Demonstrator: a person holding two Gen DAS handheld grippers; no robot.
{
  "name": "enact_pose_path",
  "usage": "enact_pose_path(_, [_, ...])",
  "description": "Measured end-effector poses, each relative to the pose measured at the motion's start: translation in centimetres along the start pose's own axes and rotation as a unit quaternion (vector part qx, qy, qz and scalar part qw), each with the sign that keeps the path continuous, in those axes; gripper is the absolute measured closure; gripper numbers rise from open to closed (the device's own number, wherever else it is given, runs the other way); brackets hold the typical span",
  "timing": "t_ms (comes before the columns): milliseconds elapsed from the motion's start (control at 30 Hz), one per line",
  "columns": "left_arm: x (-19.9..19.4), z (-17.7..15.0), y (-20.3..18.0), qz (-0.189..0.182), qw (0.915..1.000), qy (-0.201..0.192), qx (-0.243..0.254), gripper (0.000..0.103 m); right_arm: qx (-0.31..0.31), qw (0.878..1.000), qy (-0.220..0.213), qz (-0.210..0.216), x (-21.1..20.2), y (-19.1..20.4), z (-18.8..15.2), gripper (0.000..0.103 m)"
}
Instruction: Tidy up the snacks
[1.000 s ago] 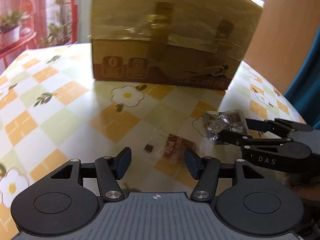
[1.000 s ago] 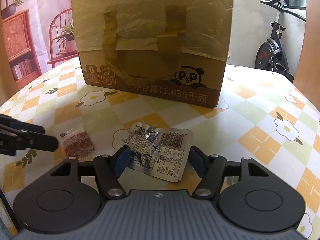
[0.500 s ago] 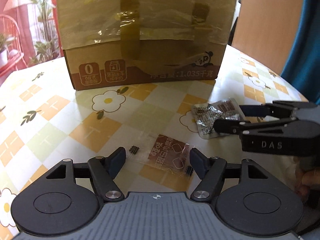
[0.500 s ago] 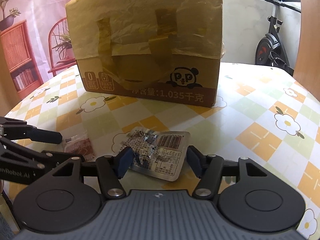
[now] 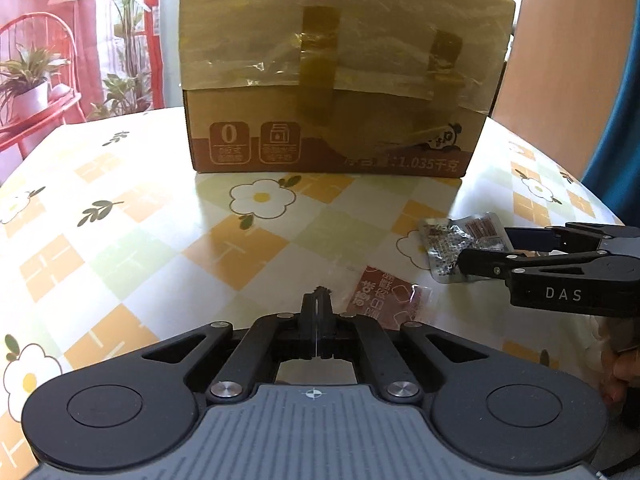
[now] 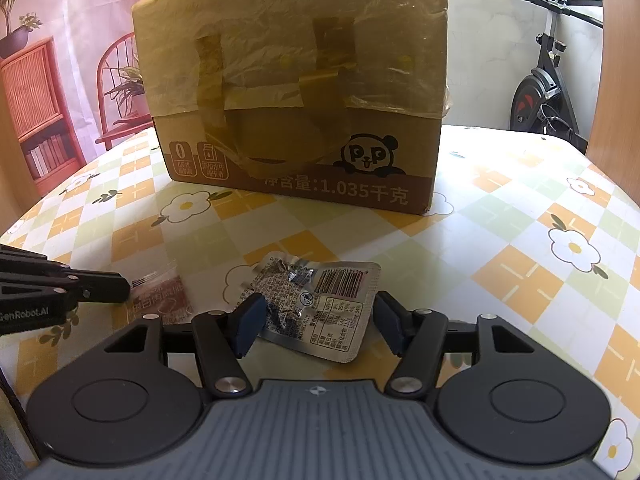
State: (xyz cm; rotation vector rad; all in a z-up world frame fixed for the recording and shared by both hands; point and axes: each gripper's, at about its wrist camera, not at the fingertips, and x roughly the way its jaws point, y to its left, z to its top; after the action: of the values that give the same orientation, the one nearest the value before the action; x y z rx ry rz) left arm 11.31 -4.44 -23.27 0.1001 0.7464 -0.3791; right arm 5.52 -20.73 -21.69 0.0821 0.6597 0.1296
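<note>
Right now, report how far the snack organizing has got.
Done: nothing; both packets lie on the checked tablecloth before the taped cardboard box. In hand: the left gripper is shut on the edge of the clear red-printed packet; the right gripper, open, straddles the silver foil packet. Left: grip that and put both away.

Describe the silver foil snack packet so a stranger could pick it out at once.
Start at the big taped cardboard box with the panda print on the flower-patterned checked tablecloth. In front of it lie two small packets; the silver foil snack packet is the crinkled one between the open fingers of the right gripper. Unlike the clear reddish-brown packet beside it, it is shiny, with a barcode and printed table.
</note>
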Motion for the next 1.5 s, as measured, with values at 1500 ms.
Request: enact_pose_path(1500, [-1.2, 0.3, 2.7, -0.040, 0.9959, 0.018, -0.079, 0.071, -0.132, 0.989, 0.054, 0.023, 1.2, 6.9, 0.9, 0.027])
